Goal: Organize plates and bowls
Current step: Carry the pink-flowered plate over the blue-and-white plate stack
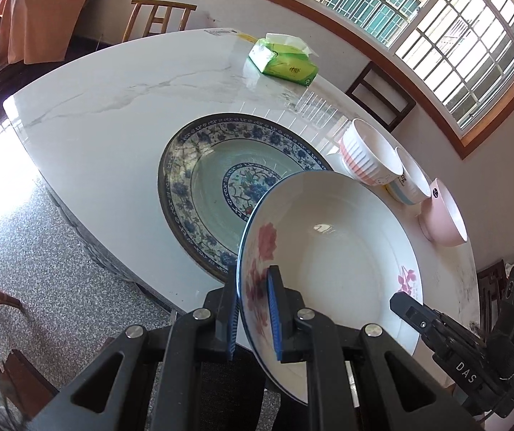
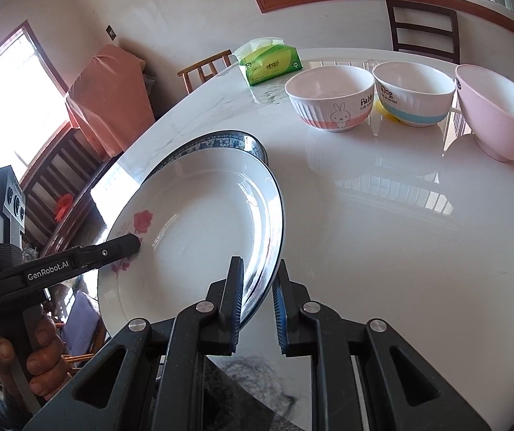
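Left gripper pinches the near-left rim of the white floral plate, one blue pad inside the rim, one outside. Right gripper straddles the same plate's right rim, jaws either side of the edge; small gap visible at the outer pad, cannot tell if it clamps. Plate is tilted, lifted off the marble table, its far edge overlapping the blue-patterned plate, which lies flat on the table; contact between the two unclear. In the right wrist view the blue-patterned plate peeks out behind the white one. Further back, right side: three bowls in a row, rabbit bowl, dog bowl, pink bowl, close together. Farthest: green tissue pack near the table's far edge.
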`<state>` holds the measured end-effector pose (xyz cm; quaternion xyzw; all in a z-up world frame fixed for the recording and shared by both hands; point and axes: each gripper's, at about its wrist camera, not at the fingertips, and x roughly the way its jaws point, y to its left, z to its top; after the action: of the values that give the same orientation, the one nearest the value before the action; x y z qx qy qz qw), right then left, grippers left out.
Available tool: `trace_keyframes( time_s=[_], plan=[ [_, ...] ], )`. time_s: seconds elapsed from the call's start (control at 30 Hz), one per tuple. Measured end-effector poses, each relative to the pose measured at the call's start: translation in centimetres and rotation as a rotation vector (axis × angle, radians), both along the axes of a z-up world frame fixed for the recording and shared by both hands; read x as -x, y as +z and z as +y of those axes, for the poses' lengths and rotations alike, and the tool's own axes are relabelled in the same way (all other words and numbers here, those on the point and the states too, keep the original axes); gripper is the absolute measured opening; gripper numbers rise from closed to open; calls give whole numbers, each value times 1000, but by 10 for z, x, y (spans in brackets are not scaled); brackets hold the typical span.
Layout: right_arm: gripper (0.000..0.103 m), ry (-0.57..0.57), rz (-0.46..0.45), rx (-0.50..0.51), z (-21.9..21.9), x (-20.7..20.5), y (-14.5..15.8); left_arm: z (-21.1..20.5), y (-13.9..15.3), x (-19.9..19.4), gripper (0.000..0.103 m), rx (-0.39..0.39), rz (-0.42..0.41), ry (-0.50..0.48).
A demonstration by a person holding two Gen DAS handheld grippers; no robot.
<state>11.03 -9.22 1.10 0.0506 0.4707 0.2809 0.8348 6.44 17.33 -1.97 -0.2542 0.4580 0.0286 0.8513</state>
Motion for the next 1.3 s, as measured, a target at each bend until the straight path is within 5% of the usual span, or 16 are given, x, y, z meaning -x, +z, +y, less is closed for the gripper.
trace_keyframes(
  time_s=[1.3],
  plan=[
    [16,65,-8,63,69,-36,-11,47,-7,-45,15,-37,37,87]
  ],
)
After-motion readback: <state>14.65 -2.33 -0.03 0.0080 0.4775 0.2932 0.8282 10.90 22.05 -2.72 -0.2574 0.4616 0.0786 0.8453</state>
